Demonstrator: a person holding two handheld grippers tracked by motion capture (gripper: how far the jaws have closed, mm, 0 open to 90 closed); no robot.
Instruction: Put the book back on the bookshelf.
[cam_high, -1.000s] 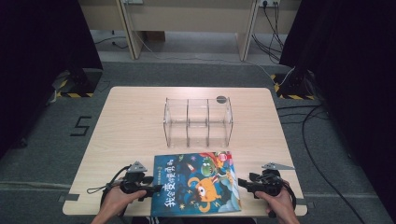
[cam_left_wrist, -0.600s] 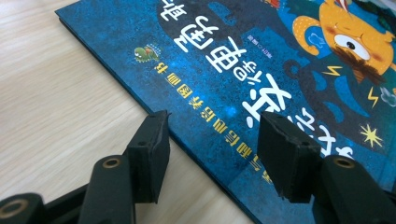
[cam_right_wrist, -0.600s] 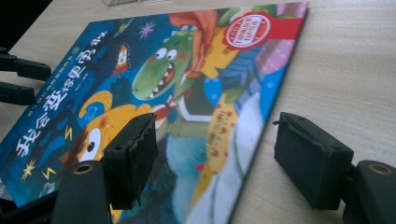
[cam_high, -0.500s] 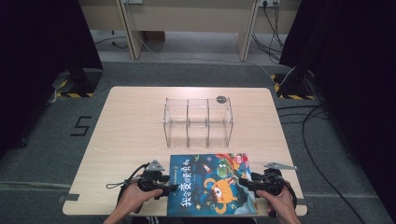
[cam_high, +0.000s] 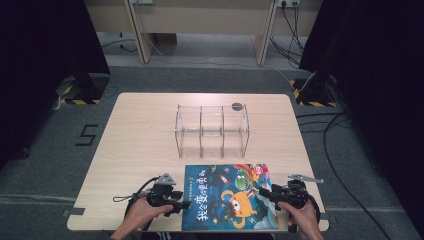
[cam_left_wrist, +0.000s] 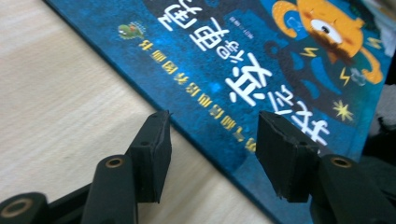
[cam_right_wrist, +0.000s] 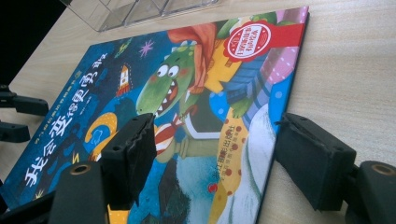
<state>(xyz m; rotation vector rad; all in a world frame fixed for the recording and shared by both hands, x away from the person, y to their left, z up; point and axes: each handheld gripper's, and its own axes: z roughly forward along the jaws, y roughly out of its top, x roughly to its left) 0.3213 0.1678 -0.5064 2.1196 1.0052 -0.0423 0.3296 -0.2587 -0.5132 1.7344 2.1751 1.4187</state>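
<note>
Tongs on both sides stand apart, left tongs and right tongs straddling the book's edges on the tabletop. Nothing is clamped or lifted yet; the clear rack waits empty.

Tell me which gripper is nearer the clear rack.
Right. The right gripper sits at the book's right edge, just below the rack's right end; the left gripper is at the book's left edge, lower and farther off.

Dark-blue picture book with orange monster, green dinosaur, white lettering; pale wood-grain table.
</note>
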